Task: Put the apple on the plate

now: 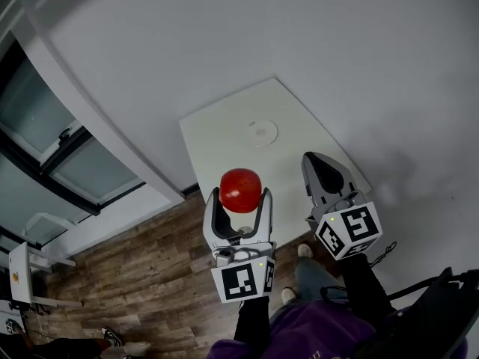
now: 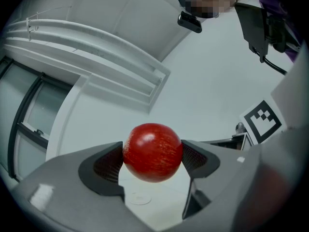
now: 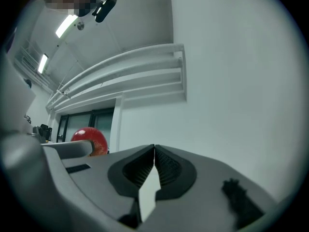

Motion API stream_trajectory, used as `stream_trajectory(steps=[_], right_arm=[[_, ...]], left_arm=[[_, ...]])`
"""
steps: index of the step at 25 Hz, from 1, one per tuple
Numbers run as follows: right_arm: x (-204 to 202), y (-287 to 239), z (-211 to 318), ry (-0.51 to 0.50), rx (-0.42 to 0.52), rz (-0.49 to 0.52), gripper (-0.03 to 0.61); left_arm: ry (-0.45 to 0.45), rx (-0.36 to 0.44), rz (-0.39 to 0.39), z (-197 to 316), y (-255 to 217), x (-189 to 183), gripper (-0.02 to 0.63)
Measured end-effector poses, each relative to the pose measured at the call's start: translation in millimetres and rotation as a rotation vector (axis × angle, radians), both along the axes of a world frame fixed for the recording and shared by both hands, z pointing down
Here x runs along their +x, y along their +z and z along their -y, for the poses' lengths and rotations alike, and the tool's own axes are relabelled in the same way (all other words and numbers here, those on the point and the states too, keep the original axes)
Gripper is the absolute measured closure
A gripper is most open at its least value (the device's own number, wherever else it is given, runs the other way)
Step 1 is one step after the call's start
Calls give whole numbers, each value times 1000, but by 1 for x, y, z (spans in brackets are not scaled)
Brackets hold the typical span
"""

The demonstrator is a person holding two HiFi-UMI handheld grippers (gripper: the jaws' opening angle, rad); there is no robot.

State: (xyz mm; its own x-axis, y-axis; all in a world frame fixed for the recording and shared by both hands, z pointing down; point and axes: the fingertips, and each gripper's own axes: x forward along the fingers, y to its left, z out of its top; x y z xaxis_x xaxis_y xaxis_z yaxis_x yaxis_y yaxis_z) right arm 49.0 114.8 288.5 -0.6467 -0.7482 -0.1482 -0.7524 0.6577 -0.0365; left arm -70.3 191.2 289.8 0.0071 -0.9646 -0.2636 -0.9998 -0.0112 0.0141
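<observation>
A glossy red apple point(image 1: 240, 190) is held up above the near end of the white table point(image 1: 217, 137), with my left gripper point(image 1: 239, 193) shut on it from both sides. In the left gripper view the apple point(image 2: 153, 152) fills the gap between the two dark pads. A small white plate point(image 1: 262, 133) lies on the table's far half; it shows faintly below the apple as the plate point(image 2: 140, 197). My right gripper point(image 1: 323, 172) hangs to the right of the apple, shut and holding nothing. The right gripper view shows the apple point(image 3: 91, 140) at its left.
A grey wall stands behind and to the right of the table. Dark-framed windows point(image 1: 45, 148) run along the left. Wood floor point(image 1: 150, 275) lies below, with the person's shoes point(image 1: 303, 251) near the table's front edge.
</observation>
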Motion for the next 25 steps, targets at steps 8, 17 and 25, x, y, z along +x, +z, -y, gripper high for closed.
stream_trajectory(steps=[8,17,25], right_arm=[[-18,9,76,-38,-18,-12,569],[-20,17,158,-71,-47,-21,569],[-21,24,220,-104,-80,-48,569]], left_arm=[[-36,-43,-27,74,19,-16,235],[-49,-104,-31,167,37,-18,235],[-49,-194,-38,232,63,-12,235]])
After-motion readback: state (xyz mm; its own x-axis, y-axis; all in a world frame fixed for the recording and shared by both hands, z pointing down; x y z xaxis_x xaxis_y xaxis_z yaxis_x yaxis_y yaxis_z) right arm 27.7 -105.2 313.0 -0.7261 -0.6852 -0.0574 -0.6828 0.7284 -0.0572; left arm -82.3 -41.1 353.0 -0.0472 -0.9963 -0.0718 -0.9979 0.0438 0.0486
